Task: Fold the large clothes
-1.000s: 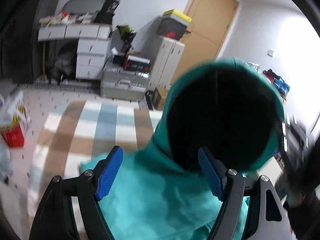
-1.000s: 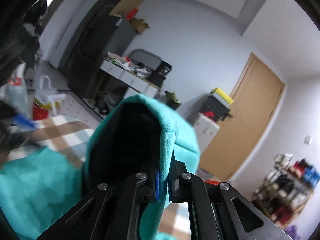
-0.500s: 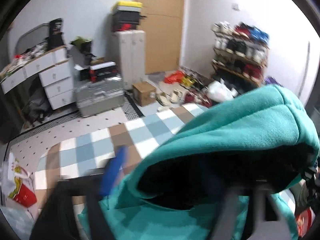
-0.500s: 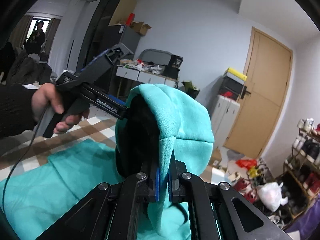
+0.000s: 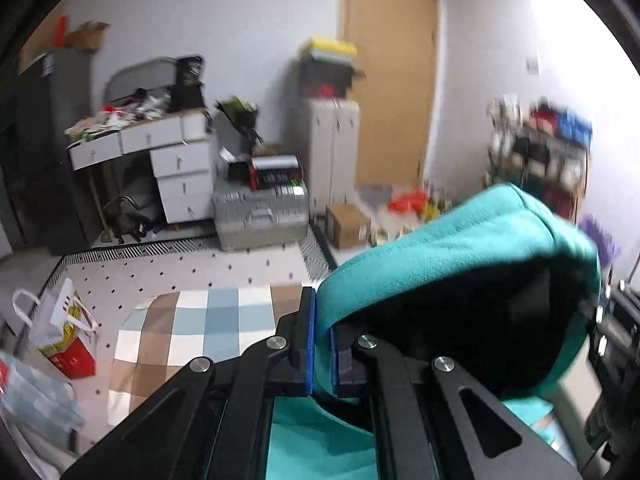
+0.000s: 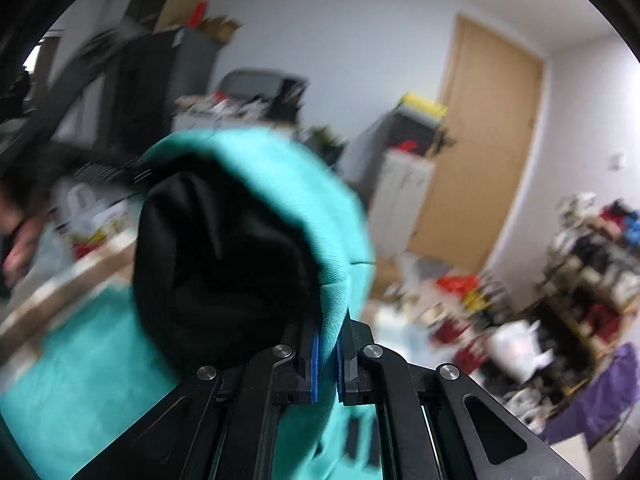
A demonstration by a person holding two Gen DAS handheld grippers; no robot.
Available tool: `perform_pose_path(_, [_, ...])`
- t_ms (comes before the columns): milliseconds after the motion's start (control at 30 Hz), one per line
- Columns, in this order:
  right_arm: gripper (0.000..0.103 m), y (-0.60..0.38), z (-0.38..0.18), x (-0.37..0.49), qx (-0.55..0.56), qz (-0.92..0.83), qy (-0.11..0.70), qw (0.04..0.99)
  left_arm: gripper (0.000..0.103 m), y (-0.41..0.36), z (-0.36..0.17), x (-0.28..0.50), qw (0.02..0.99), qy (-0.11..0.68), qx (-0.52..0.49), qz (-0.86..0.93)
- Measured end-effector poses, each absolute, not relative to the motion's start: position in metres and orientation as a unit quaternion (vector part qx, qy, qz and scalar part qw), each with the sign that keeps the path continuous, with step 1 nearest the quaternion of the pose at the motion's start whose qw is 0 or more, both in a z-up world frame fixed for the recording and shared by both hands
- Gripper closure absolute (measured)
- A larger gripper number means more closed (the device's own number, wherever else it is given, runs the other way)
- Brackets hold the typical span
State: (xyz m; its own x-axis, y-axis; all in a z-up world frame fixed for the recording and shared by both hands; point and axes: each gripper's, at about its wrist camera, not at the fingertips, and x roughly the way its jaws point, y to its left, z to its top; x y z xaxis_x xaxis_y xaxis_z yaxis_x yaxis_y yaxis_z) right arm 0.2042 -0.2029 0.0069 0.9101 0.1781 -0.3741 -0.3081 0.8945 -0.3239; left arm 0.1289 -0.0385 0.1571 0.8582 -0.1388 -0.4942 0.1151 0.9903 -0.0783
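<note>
It's a teal hoodie (image 5: 448,248) with a black lining inside the hood (image 6: 224,248). The hood is lifted up and stretched open like a pocket, its teal rim pinched at two spots on opposite sides of the opening. The rest of the body hangs down below, soft and rumpled, teal side out. Fabric looks thick, fleece-like, and the rim has a stitched seam.

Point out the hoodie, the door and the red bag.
hoodie (image 5: 460,248), left wrist view, outer teal cloth of the hood.
door (image 5: 392,92), left wrist view, middle of the wooden panel.
red bag (image 5: 70,344), left wrist view, its front face.
</note>
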Motion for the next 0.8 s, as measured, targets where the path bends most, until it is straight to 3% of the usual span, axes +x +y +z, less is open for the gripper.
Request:
perform_pose_path(67, [0.098,-0.2,0.039,0.198,-0.169,0.133,0.111,0.97,0.102,-0.027,0.153,0.104,0.97,0.232,-0.048,-0.058])
perform_pose_path(200, [0.098,-0.192,0.044,0.158,-0.17,0.196,0.054,0.964,0.102,-0.013,0.111,0.05,0.964,0.235,-0.09,-0.09])
perform_pose_path(300, [0.097,-0.187,0.006,0.126,-0.194,0.225,0.1,0.95,0.102,-0.013,0.067,0.028,0.936,0.306,-0.111,-0.137])
perform_pose_path(433, [0.097,-0.195,-0.064,0.101,-0.2,0.247,0.231,0.92,0.101,-0.012,0.025,0.015,0.891,0.392,-0.135,-0.184])
perform_pose_path(467, [0.096,-0.196,-0.082,0.094,-0.207,0.252,0.265,0.908,0.097,-0.012,0.022,0.012,0.884,0.405,-0.134,-0.19])
perform_pose_path(500, [0.094,-0.194,-0.098,0.087,-0.217,0.256,0.293,0.895,0.085,-0.013,0.018,0.01,0.874,0.426,-0.127,-0.193])
perform_pose_path(600, [0.088,-0.192,-0.124,0.078,-0.23,0.259,0.357,0.868,0.04,-0.016,0.012,-0.001,0.833,0.484,-0.144,-0.225])
perform_pose_path(667, [0.059,-0.189,-0.135,0.069,-0.243,0.256,0.385,0.853,0.038,-0.015,0.017,-0.011,0.825,0.497,-0.149,-0.224])
perform_pose_path(733, [0.047,-0.192,-0.138,0.061,-0.25,0.242,0.392,0.851,0.037,-0.012,0.022,-0.023,0.814,0.51,-0.149,-0.234])
perform_pose_path(800, [0.044,-0.195,-0.136,0.054,-0.238,0.245,0.414,0.843,0.037,-0.008,0.036,-0.034,0.817,0.506,-0.14,-0.239])
